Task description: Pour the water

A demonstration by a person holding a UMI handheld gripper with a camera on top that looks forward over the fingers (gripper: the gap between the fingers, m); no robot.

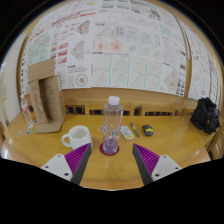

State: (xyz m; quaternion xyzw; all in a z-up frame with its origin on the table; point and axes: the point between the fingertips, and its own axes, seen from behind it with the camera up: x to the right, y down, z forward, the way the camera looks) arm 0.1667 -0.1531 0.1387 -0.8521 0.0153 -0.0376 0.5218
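Observation:
A clear plastic water bottle (112, 122) with a white cap stands upright on a dark red coaster (110, 150) on the wooden table (180, 140). A white mug (78, 136) stands just left of the bottle. My gripper (112, 160) is open, its purple pads (79, 157) spread wide. The bottle stands just ahead of the fingertips, centred between them, with clear gaps on both sides. Nothing is held.
A cardboard stand (44, 95) sits at the table's far left. A remote-like object (127, 131) and a small yellow-dark item (148, 130) lie behind the bottle. A black bag (206, 115) sits at the far right. A poster-covered wall (110, 45) backs the table.

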